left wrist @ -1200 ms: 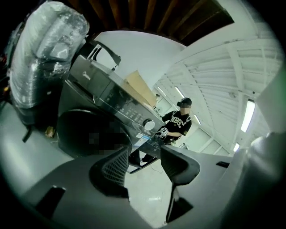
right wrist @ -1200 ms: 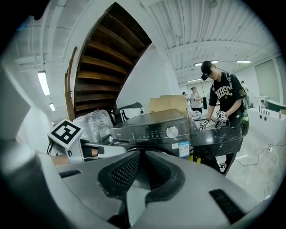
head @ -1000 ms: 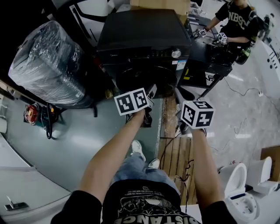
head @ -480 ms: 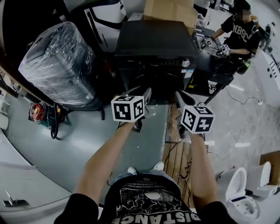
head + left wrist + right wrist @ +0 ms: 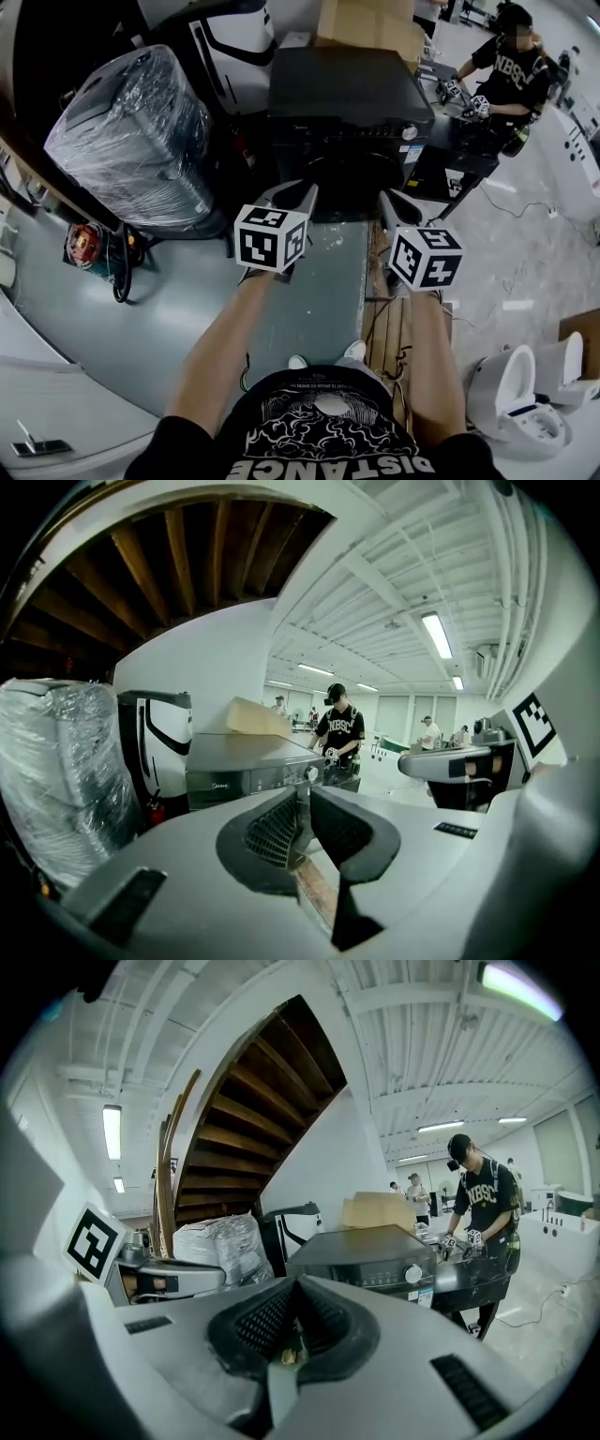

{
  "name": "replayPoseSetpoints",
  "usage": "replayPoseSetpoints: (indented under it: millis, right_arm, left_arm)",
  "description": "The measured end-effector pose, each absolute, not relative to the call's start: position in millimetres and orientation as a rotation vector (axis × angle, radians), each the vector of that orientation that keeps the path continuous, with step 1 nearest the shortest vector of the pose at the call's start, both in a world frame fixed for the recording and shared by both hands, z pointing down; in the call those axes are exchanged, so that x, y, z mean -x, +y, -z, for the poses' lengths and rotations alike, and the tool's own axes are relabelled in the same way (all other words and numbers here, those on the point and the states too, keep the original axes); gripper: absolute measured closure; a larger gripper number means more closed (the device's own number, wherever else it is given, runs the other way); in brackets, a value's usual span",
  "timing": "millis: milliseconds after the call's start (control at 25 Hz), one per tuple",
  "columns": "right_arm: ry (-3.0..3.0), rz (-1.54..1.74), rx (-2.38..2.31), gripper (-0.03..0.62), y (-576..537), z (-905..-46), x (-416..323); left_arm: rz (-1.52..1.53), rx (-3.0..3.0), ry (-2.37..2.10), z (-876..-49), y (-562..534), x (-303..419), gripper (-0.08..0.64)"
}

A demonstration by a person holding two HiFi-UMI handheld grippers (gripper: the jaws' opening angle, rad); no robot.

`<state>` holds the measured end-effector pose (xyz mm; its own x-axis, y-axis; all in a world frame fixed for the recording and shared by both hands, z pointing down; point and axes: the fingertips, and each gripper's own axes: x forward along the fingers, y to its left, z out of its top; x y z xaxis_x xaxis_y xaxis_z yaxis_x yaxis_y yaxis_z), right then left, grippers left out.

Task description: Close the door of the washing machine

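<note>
The black washing machine [image 5: 352, 94] stands ahead of me, and its round door [image 5: 361, 178] looks flush with the dark front. My left gripper [image 5: 292, 190] hovers in front of it, apart from the door. Its jaws have just been closing to a narrow slit, with nothing between them. In the left gripper view the left gripper [image 5: 302, 794] points at the washing machine [image 5: 248, 771]. My right gripper [image 5: 398, 202] hangs beside it, also clear of the door. The right gripper [image 5: 292, 1283] has its pads together and empty in its own view, with the washing machine [image 5: 366, 1255] beyond.
A plastic-wrapped bundle [image 5: 131, 141] stands left of the machine and a cardboard box [image 5: 370, 23] behind it. A person [image 5: 511, 56] works at a black table [image 5: 459, 141] to the right. Wooden boards [image 5: 384, 337] lie by my feet and white toilets [image 5: 525, 403] stand at bottom right.
Both grippers have drawn back from the machine's front and risen. The left gripper has rolled and its jaws have narrowed.
</note>
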<state>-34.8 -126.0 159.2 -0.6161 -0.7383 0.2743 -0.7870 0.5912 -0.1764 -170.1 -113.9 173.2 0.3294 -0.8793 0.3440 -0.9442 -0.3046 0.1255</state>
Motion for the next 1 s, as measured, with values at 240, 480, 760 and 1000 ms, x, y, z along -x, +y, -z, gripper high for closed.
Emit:
replayPoseSetpoints:
  millis: [240,480,760,1000]
  right_arm:
    - [-2.644,-0.342,-1.275,0.571,-93.0,-154.1,57.5]
    - [-2.619,-0.337,-1.327,0.571,-72.6,-155.5,56.9]
    - [-2.595,-0.331,-1.358,0.572,-55.4,-158.5,54.6]
    - [-2.596,-0.331,-1.367,0.572,-54.6,-159.3,54.6]
  left_arm:
    - [-0.412,-2.394,-1.633,-175.6,-80.5,177.6,0.511]
    - [-0.412,-2.412,-1.637,-180.3,-61.7,190.0,0.514]
    - [-0.391,-2.379,-1.678,-181.3,-42.7,213.5,0.517]
    - [-0.395,-2.362,-1.701,-184.2,-38.9,219.8,0.518]
